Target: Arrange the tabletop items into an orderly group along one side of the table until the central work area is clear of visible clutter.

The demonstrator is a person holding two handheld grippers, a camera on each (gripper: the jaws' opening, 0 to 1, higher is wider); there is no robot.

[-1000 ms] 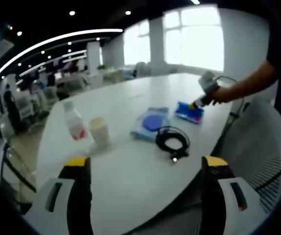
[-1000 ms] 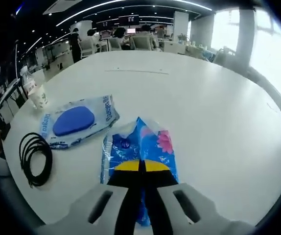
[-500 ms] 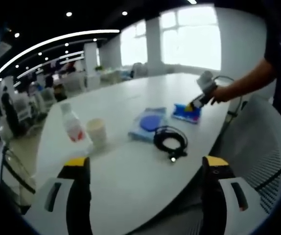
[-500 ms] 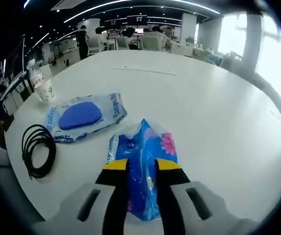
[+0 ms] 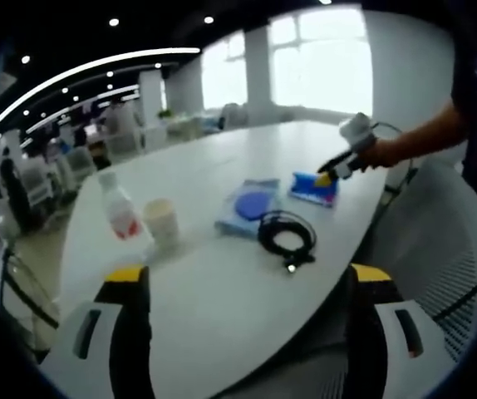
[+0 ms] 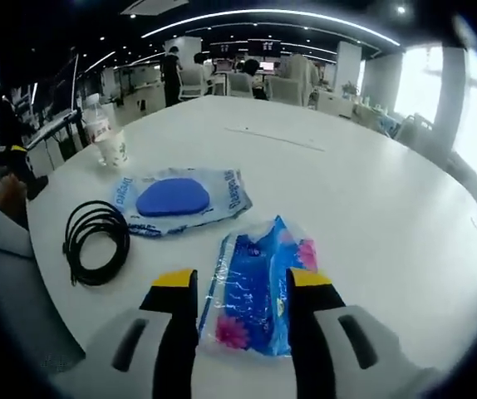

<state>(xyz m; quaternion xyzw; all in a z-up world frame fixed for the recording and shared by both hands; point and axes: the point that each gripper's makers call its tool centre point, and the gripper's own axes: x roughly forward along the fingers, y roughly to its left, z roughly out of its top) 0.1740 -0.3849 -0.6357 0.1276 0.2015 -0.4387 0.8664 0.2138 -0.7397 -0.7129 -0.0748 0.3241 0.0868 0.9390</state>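
While its jaws stand spread, the right claw (image 6: pixel 238 287) hovers over one blue flowered tissue pack (image 6: pixel 258 287) on the white tabletop (image 6: pixel 371 199). At ten o'clock lie one wipes pack (image 6: pixel 178 199), its print too blurred to read, one black cable coil (image 6: pixel 96 242), one cup (image 6: pixel 111 150) and one bottle (image 6: pixel 95 125). The left claw (image 5: pixel 243 287) is spread too.

We see bright daylight from the large windows (image 5: pixel 326 62) blowing out to glare, curved ceiling light strips (image 5: pixel 89 71), a softly blurred left gripper view, and fisheye bending at the edges.
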